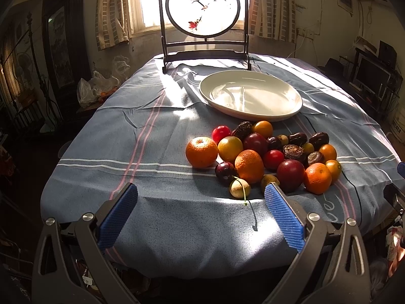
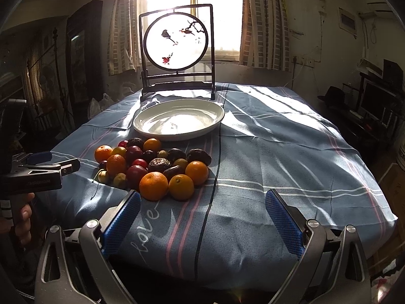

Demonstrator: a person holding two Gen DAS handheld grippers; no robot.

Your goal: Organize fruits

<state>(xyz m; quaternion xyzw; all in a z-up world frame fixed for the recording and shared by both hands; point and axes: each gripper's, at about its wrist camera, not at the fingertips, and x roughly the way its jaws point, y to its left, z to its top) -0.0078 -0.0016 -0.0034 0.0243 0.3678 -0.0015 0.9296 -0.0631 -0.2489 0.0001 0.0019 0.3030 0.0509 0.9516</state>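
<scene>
A pile of fruit (image 1: 265, 154) lies on the blue striped tablecloth: oranges, red and dark plums, yellow fruits, wrinkled dark ones. It also shows in the right wrist view (image 2: 154, 167). A white empty plate (image 1: 286, 93) sits behind the pile, also seen in the right wrist view (image 2: 217, 116). My left gripper (image 1: 201, 190) is open and empty, just in front of the pile. My right gripper (image 2: 202, 195) is open and empty, in front and to the right of the pile. The left gripper shows from the side in the right wrist view (image 2: 45, 162).
A framed round screen with a bird painting (image 1: 203, 5) stands at the table's far edge before a bright window. The tablecloth (image 2: 291, 157) drapes over the near edge. Furniture and a monitor (image 1: 372, 76) stand to the right, plastic bags (image 1: 93, 88) to the left.
</scene>
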